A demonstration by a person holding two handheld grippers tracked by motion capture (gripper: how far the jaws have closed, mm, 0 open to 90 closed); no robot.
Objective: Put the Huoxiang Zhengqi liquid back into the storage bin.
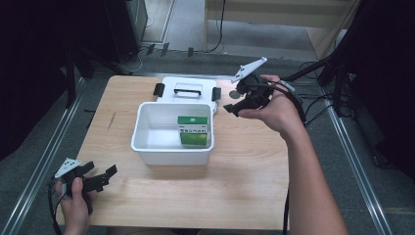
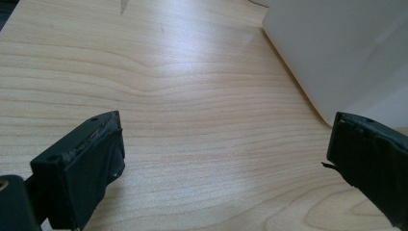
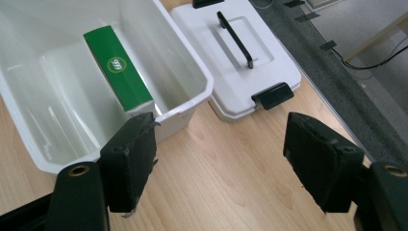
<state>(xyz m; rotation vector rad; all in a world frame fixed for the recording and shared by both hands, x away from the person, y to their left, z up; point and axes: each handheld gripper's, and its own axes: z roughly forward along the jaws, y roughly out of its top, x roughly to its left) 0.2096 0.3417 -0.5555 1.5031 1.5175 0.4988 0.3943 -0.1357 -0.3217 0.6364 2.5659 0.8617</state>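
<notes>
The white bin (image 1: 171, 139) stands near the middle of the counter (image 1: 235, 186), and the green box (image 1: 194, 130) sits inside it against its right wall; in the right gripper view the box (image 3: 118, 67) leans on that wall. The lid (image 1: 188, 89), with a black handle and two black clips, lies flat just behind the bin, toward the counter's far edge. The right gripper (image 1: 234, 108) hovers just right of the bin's far right corner, its jaws released with nothing between them and only bare wood below. The left gripper (image 1: 108, 175) rests at the near left corner of the counter, jaws spread wide and empty, pointing toward the bin (image 2: 346, 53).
</notes>
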